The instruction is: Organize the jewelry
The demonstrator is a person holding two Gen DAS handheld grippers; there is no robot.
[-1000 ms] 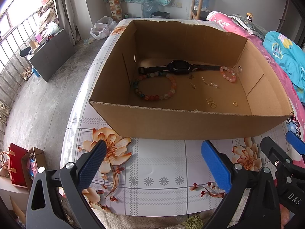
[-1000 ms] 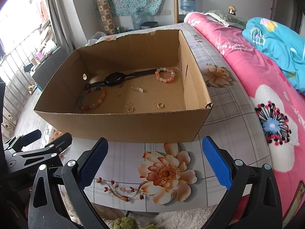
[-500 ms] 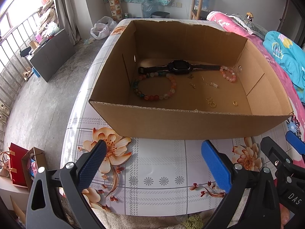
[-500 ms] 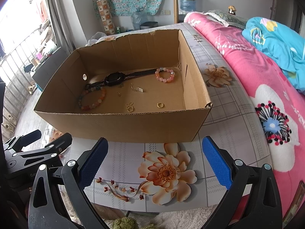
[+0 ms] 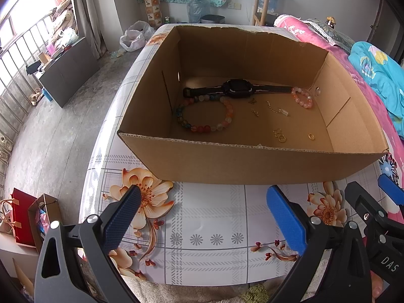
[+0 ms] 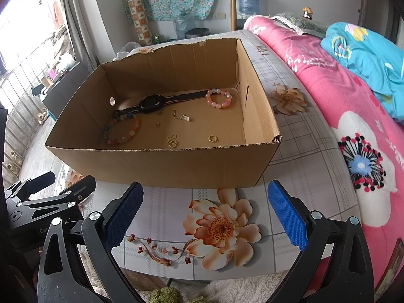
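An open cardboard box (image 5: 252, 162) (image 6: 161, 162) stands on a flower-patterned table. Inside lie a black watch (image 5: 237, 91) (image 6: 151, 102), a large multicoloured bead bracelet (image 5: 205, 116) (image 6: 123, 131), a small pink bead bracelet (image 5: 301, 97) (image 6: 219, 98), a thin chain (image 5: 276, 109) (image 6: 181, 116), gold rings (image 5: 279, 135) (image 6: 173, 141) and a single gold ring (image 5: 311, 136) (image 6: 212, 139). My left gripper (image 5: 202, 202) and right gripper (image 6: 205, 194) hover open over the table in front of the box, holding nothing.
The table (image 5: 209, 224) has a rounded front edge with a fuzzy rug below. A pink flowered bed (image 6: 348, 116) with a blue blanket (image 6: 366, 50) lies on the right. Bags (image 5: 27, 217) sit on the floor at left.
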